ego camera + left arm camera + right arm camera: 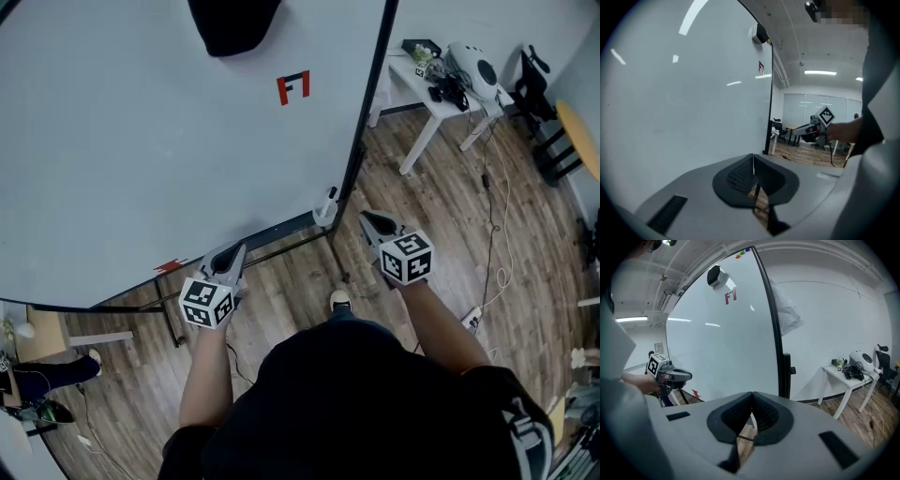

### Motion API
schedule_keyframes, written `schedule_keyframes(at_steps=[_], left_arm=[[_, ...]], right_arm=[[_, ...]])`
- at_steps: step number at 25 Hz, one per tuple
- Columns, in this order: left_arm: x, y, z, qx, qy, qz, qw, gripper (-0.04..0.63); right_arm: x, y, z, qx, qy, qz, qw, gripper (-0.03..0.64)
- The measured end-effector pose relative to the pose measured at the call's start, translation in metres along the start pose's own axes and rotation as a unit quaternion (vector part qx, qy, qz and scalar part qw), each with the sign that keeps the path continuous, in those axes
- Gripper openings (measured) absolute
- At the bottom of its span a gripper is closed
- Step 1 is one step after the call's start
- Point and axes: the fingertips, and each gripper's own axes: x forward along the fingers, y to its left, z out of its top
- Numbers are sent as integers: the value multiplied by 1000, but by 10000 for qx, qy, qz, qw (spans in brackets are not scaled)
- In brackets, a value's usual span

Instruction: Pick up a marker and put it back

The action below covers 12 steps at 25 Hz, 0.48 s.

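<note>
Fingers on the left gripper (234, 255) and right gripper (372, 225) are pressed together, empty. No marker is clearly visible. It may sit in the small white fitting (325, 208), mid-frame at the lower right corner of the large white whiteboard (141, 141), just upper left of the nearer right gripper.

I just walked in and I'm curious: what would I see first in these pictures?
A huge whiteboard fills the head view's upper left, with a small red mark near its top. Below it, a person holds out the left tongs and the right tongs, both shut and empty. A cluttered white table stands at the upper right.
</note>
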Motion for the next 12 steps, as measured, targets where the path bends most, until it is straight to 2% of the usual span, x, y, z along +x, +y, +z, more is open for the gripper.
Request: schedule_keyframes(at_steps=[12], left_arm=[[41, 8, 17, -150, 27, 350, 9993, 14]], right_arm=[[45, -42, 8, -28, 176, 409, 9990, -3]])
